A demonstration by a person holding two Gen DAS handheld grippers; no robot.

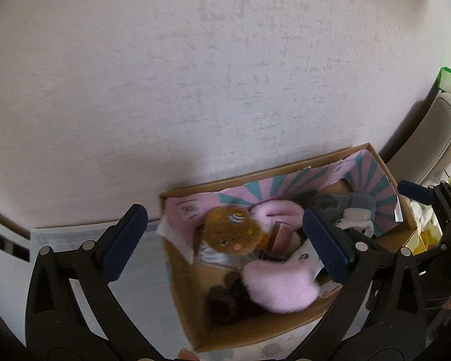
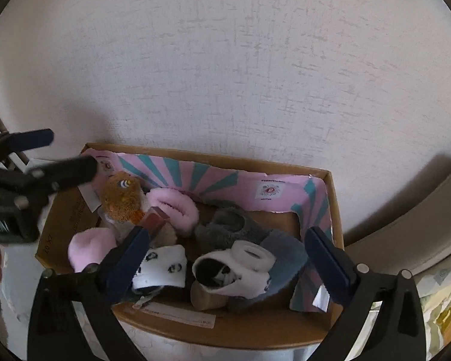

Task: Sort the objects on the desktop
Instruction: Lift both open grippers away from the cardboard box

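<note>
You held both the left claw (image 1: 225, 240) and right claw (image 2: 228, 258) spread apart and empty above the brown cardboard box (image 2: 335, 207), probably choosing among its fluffy slippers.

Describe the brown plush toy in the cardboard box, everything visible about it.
The brown plush toy is fuzzy and rounded, with a small stitched face, pink and yellow spots, and a striped blue-and-white patch on top. It lies in the cardboard box near its left wall, leaning against the pink fluffy slipper, an orange part showing beneath. Neither gripper touches it.
</note>
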